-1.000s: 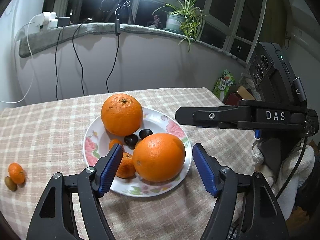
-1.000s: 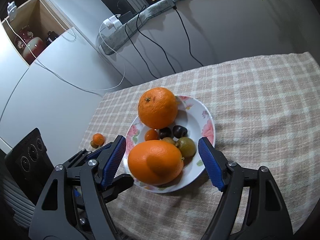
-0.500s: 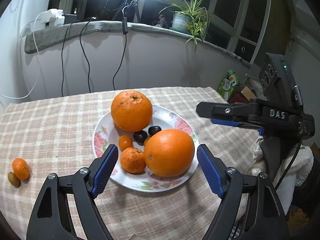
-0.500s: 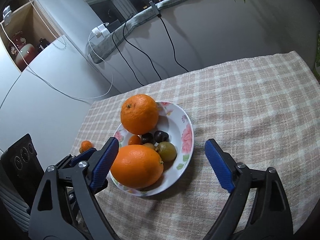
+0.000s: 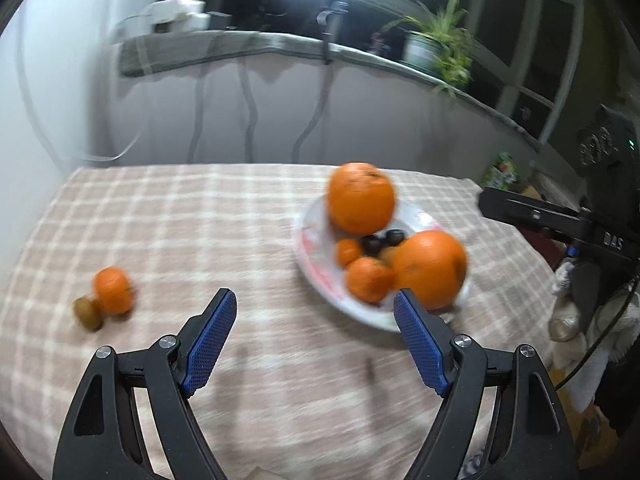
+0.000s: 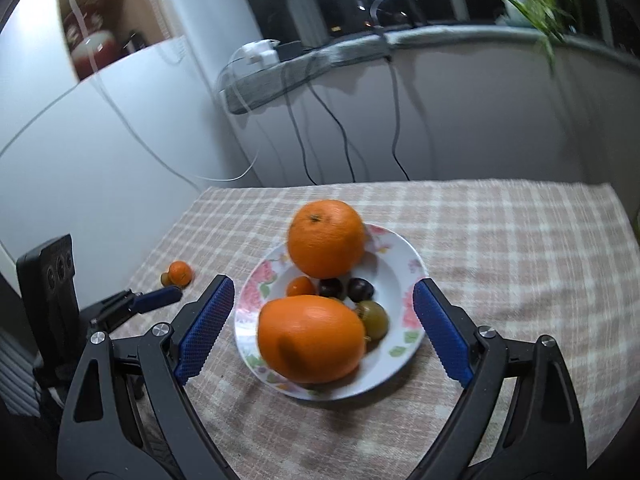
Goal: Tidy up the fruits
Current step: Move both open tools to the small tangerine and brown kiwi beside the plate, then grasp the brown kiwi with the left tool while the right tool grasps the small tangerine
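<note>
A flowered white plate (image 5: 316,276) (image 6: 404,276) on the checked tablecloth holds two large oranges (image 5: 361,197) (image 6: 312,338), small mandarins (image 5: 369,279), two dark fruits (image 6: 360,289) and a green kiwi (image 6: 375,316). A small mandarin (image 5: 113,290) (image 6: 179,272) and a kiwi (image 5: 87,313) lie touching on the cloth to the left. My left gripper (image 5: 314,312) is open and empty above the cloth between them and the plate. My right gripper (image 6: 322,300) is open and empty, hovering near the plate's front.
A grey wall with hanging cables (image 5: 248,120) stands behind the table. A potted plant (image 5: 436,48) sits on the ledge. The table's right edge (image 5: 532,248) drops to clutter. The left gripper's body (image 6: 120,304) shows left of the plate.
My left gripper has swung left, away from the plate toward the loose mandarin and kiwi. My right gripper has turned slightly, so the plate is centred between its fingers. Both stay open.
</note>
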The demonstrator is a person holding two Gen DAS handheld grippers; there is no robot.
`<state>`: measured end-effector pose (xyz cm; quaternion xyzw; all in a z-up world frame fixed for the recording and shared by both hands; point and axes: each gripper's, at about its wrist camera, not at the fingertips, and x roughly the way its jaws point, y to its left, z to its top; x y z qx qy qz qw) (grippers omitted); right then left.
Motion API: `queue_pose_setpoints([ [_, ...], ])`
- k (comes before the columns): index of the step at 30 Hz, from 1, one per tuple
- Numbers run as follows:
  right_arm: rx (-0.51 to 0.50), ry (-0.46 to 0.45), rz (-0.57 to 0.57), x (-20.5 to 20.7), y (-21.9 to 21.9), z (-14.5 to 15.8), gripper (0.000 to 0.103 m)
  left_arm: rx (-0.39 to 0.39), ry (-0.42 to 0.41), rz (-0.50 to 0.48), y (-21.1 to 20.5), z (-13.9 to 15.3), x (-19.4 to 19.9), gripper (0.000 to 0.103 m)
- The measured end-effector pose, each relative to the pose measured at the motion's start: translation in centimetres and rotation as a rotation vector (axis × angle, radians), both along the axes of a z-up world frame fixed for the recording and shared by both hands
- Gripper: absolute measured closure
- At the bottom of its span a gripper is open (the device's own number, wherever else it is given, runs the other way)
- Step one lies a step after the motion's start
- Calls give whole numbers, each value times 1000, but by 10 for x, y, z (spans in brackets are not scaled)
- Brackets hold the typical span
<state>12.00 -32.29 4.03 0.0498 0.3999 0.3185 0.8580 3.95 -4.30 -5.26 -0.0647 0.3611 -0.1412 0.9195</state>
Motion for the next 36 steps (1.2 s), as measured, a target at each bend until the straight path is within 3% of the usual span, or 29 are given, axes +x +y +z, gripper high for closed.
queue_pose_setpoints([
  [13, 49, 56, 205, -3, 76, 3, 13, -33, 18, 215, 91, -16, -20, 25],
  [24, 1, 97, 373, -11, 166, -16, 32, -44, 59, 236, 126, -30, -10, 59],
  [29, -23, 123, 417, -10, 198, -32, 43, -25, 79, 229, 134, -33, 0, 66],
  [36, -22, 204, 437, -1, 232, -57, 50, 10, 101, 215, 141, -38, 13, 73],
])
